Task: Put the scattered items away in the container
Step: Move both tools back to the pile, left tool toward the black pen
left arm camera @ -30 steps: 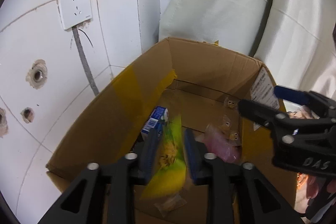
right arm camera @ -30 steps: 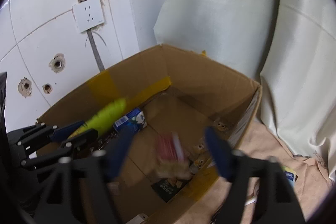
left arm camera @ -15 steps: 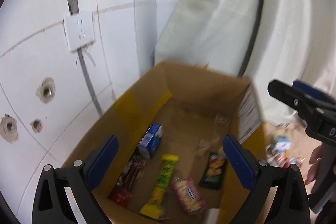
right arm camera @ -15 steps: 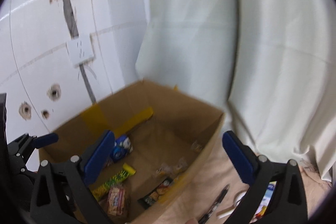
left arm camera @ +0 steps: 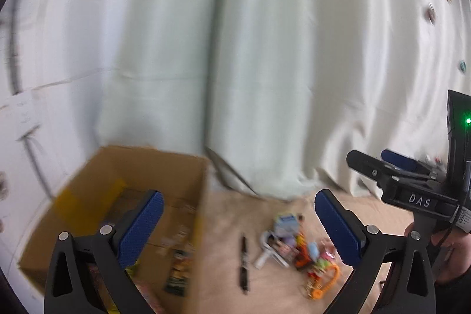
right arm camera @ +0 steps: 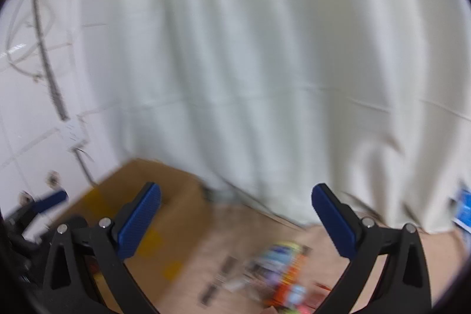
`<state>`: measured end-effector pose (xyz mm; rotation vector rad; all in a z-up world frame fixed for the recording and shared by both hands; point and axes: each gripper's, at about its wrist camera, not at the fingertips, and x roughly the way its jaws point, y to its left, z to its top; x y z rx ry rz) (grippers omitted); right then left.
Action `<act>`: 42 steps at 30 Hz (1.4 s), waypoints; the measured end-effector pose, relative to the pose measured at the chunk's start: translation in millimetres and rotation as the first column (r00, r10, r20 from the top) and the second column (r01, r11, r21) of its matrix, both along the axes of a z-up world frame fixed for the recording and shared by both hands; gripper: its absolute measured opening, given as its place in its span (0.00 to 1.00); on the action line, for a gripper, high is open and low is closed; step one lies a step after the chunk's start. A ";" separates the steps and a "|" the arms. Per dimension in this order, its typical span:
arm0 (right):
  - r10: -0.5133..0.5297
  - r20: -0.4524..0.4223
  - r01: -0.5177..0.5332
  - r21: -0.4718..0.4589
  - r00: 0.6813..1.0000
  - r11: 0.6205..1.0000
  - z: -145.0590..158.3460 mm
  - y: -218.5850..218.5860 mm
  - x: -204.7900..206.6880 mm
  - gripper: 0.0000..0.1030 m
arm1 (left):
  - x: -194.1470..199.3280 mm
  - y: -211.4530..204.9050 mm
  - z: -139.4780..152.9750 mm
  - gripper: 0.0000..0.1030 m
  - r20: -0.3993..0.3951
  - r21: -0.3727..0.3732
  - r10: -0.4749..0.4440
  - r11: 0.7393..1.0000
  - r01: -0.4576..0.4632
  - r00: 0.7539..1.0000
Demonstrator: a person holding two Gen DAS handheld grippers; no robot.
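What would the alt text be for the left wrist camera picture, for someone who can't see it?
An open, empty left gripper with blue pads hangs between a cardboard box by the wall and a pile of small colourful items beside a black pen on a beige cloth floor. The right gripper, held in a hand, shows at the right edge before a pale curtain.

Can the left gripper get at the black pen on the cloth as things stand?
Probably yes. The left gripper is open and empty, and the black pen lies alone on the cloth, clear of the cardboard box and the pile of small items.
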<state>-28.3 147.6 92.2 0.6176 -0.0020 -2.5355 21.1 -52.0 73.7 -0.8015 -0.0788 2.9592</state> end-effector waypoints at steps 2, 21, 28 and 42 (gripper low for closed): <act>-0.064 0.025 0.063 0.015 0.998 0.998 -15.8 22.1 -10.9 1.00 | -8.8 15.8 -7.8 1.00 0.008 -0.031 0.006 0.999 -0.005 1.000; -0.138 0.097 0.130 0.091 0.986 0.987 -135.5 92.0 -28.9 1.00 | -24.8 52.0 -144.8 1.00 0.113 0.006 0.119 0.993 -0.121 0.986; -0.110 0.178 0.089 0.124 0.978 0.988 -160.0 83.8 -33.5 1.00 | -39.3 49.1 -171.9 0.99 0.186 -0.060 0.126 0.991 -0.116 0.974; -0.052 0.250 0.028 0.098 0.967 0.995 -179.7 69.5 -40.6 1.00 | -71.6 26.7 -226.0 0.58 0.344 -0.068 0.136 0.990 -0.120 0.929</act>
